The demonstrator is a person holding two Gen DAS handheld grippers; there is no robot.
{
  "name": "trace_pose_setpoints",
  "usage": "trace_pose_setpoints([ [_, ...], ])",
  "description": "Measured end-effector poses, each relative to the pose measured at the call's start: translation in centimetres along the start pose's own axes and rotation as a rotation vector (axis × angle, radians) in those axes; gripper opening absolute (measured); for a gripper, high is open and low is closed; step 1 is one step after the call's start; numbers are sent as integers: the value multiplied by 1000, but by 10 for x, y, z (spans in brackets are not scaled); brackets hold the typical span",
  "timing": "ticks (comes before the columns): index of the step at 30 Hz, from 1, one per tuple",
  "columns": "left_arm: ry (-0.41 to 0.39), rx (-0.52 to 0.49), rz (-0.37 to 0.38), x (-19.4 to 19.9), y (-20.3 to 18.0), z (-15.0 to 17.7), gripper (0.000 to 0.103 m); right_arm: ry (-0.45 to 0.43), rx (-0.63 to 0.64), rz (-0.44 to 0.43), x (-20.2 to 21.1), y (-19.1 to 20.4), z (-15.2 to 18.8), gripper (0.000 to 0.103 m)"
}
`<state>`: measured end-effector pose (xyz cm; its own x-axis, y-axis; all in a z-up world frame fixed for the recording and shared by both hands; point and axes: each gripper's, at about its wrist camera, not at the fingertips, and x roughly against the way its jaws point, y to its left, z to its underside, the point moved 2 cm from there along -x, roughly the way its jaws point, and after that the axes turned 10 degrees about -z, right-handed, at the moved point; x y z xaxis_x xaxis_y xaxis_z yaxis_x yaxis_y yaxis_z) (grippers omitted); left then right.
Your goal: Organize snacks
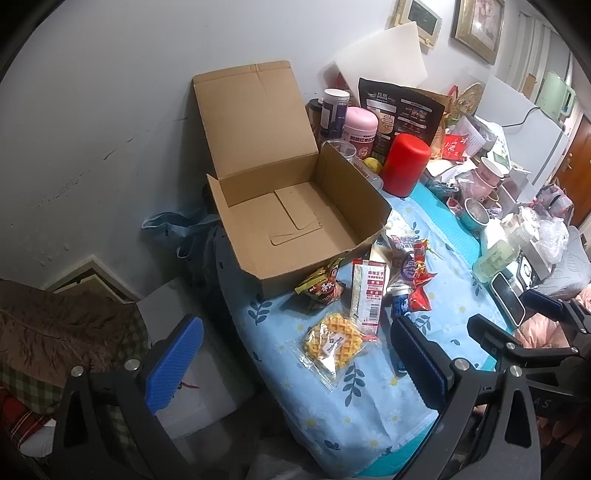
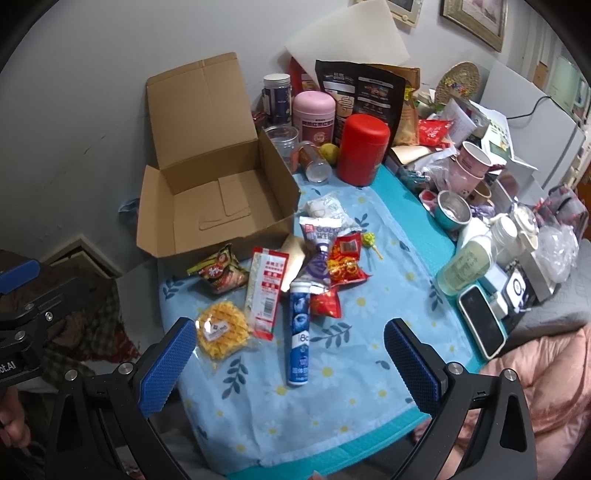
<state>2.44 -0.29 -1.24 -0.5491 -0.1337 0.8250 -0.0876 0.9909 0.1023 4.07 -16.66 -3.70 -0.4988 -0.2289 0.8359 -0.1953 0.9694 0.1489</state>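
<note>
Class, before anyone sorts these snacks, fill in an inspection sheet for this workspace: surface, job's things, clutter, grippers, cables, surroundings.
Surface: blue floral cloth over the table, bare at the near edge.
Job's things: open cardboard box, nothing inside; waffle packet, long red-and-white packet, blue tube and red wrappers lie loose in front of it.
Clutter: red canister, pink-lidded jar, black pouch, stacked cups, phone.
Grippers: left gripper and right gripper both open, holding nothing.
Cables: black cable across the white appliance.
Surroundings: wall, framed pictures.
</note>
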Motion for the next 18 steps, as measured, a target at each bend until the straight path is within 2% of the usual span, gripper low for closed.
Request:
trace_pose_setpoints([
  [18, -16, -1, 14, 11, 2, 0, 103, -15, -5, 7, 8, 0, 8, 103],
])
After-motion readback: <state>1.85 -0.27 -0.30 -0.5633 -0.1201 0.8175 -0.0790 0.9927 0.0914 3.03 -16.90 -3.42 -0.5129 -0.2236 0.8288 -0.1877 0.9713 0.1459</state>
